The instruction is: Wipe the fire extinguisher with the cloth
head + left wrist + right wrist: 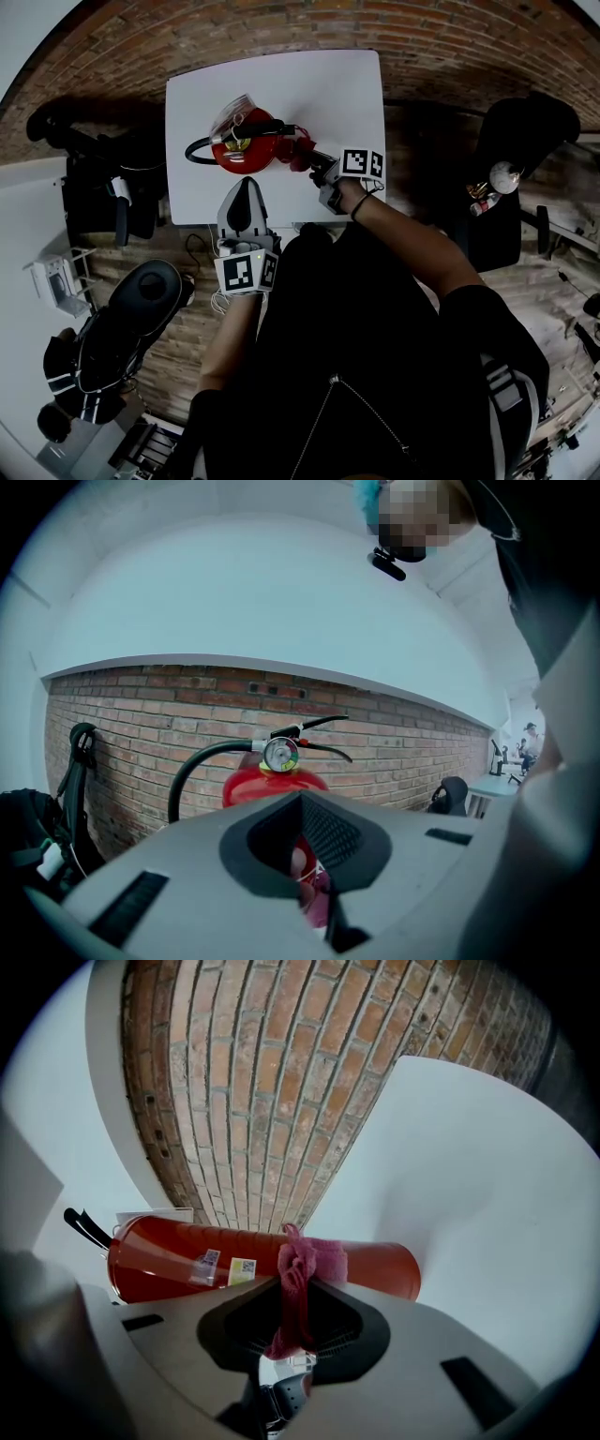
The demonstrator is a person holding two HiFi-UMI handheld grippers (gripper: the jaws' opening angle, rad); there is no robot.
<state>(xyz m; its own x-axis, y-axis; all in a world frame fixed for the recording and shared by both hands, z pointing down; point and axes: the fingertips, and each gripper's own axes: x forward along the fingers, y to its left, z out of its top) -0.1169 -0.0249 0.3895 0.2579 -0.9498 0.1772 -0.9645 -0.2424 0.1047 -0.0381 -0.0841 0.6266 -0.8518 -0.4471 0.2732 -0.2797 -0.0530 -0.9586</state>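
Two closed jaws sets: right gripper pinches limp cloth against the fire extinguisher; left gripper empty beside it. Likely heavy, slick; steady at the neck.

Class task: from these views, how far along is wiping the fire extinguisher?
Done: the cloth is picked up, pinched in the shut right gripper. In hand: the cloth sits against the extinguisher, on its red side. Left: no wiped area shows, so likely most of the body remains. The left gripper is shut and empty, not touching it.
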